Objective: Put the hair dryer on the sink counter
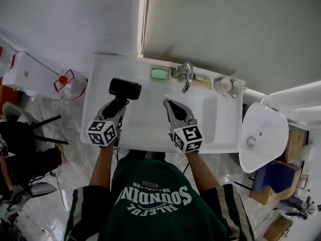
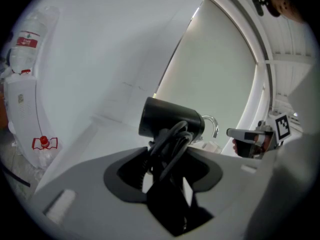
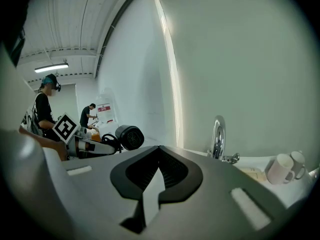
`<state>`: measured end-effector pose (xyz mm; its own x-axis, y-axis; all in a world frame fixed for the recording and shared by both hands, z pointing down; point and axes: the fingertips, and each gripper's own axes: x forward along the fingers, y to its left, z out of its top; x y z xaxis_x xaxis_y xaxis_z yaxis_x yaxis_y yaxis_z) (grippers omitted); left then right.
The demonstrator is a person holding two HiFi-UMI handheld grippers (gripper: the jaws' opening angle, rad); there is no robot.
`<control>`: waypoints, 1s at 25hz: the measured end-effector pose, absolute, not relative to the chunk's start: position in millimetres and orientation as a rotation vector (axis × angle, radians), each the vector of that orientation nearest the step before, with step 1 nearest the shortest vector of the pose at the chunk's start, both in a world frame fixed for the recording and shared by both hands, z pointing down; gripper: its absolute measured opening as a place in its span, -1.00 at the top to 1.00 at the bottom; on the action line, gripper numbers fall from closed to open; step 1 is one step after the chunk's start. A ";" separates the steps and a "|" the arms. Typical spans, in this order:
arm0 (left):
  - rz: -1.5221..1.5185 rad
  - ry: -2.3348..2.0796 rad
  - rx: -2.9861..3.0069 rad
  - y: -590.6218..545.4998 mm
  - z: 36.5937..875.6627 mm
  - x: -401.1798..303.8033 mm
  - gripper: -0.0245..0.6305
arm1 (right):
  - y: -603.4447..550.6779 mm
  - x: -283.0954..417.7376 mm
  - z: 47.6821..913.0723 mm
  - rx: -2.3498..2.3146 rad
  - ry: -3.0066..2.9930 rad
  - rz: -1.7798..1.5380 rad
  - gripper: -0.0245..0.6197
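Note:
A black hair dryer (image 1: 125, 88) with its cord wound round the handle is over the left part of the white sink counter (image 1: 95, 104). My left gripper (image 1: 118, 104) is shut on that handle, and I cannot tell whether the dryer touches the counter. In the left gripper view the barrel (image 2: 170, 118) stands up above the jaws of the left gripper (image 2: 167, 156). To the right, over the basin, my right gripper (image 1: 169, 104) is shut and holds nothing. The right gripper view shows the right gripper (image 3: 159, 151) with the dryer (image 3: 129, 137) off to its left.
A chrome faucet (image 1: 184, 74) stands at the back of the counter, with a green soap dish (image 1: 159, 74) to its left and two white cups (image 1: 226, 85) to its right. A loose white basin (image 1: 261, 134) lies right of the counter. A bottle (image 1: 65, 82) stands on the left.

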<state>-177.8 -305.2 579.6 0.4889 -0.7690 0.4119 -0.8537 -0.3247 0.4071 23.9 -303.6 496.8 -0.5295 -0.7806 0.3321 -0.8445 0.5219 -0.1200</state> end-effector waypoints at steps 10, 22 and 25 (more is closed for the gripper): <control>0.240 -1.361 2.062 -298.4 619.2 -211.1 0.20 | -308.7 2.0 508.7 1.339 -2.499 0.408 0.91; 0.295 -1.389 2.029 -339.9 639.7 -246.3 0.20 | -318.3 -2.6 520.0 1.379 -2.447 0.452 0.91; 0.311 -1.395 2.020 -355.5 648.2 -252.2 0.20 | -323.4 -0.2 523.0 1.398 -2.426 0.461 0.91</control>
<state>-252.2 -355.5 648.2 0.4045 -0.7439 0.5320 -0.8993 -0.2179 0.3791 -0.2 -323.4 523.0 -0.4801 -0.7742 0.4124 -0.8715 0.4744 -0.1241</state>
